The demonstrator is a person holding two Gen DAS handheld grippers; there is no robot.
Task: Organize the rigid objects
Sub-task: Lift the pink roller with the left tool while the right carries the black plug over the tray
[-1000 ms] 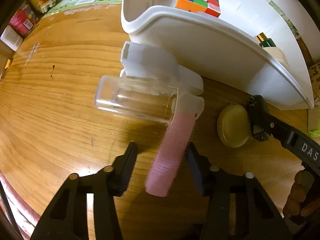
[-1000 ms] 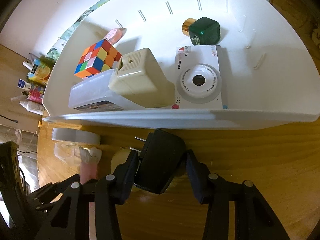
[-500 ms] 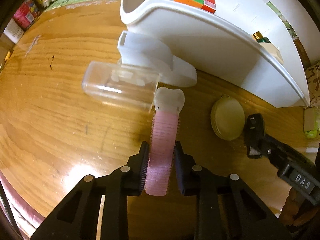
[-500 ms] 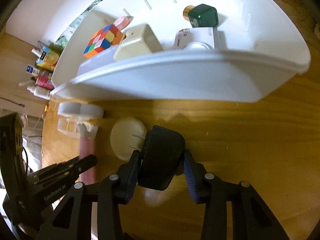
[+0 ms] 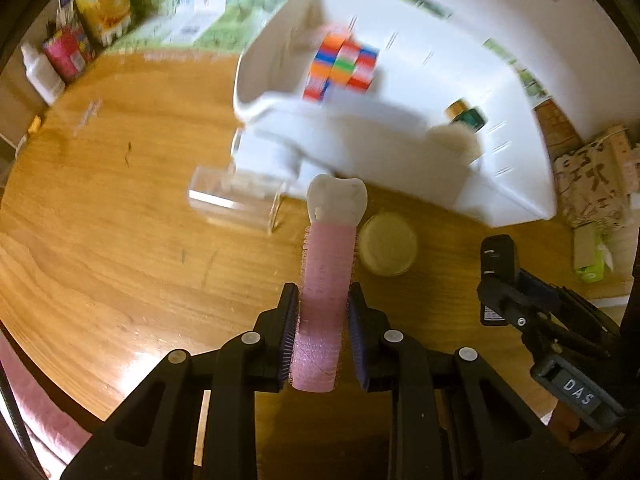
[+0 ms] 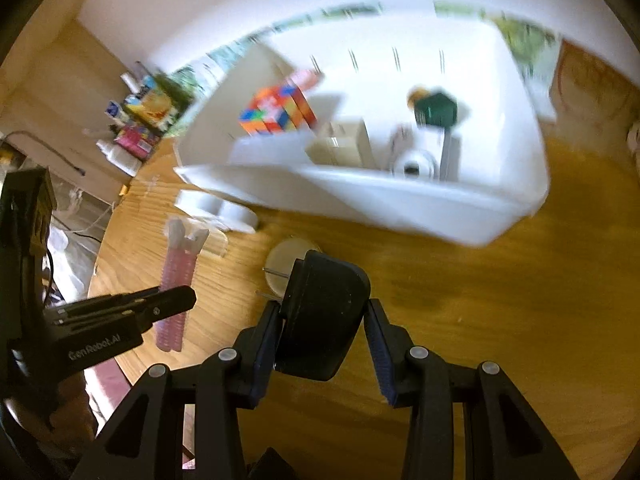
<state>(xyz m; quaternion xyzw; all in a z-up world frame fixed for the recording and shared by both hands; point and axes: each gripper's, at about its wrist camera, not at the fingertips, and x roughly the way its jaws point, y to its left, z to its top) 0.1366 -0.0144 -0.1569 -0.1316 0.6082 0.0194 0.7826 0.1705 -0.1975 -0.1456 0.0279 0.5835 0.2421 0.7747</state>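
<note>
blurred: white bin (image 5: 400,136), cube (image 6: 276,110) | hidden: round lid (image 6: 286,258) partly behind black adapter (image 6: 320,316)

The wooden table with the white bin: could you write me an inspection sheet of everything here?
Surface: round wooden table, bare grain.
Job's things: pink hair roller with white clip; black plug adapter; white plastic bin holding a multicoloured puzzle cube, green bottle and white toy camera.
Clutter: clear plastic box, round cream tin.
Grippers: left gripper clamps the roller; right gripper clamps the adapter.
Cables: thin lead at far left.
Surroundings: cartons and bottles by the wall.
</note>
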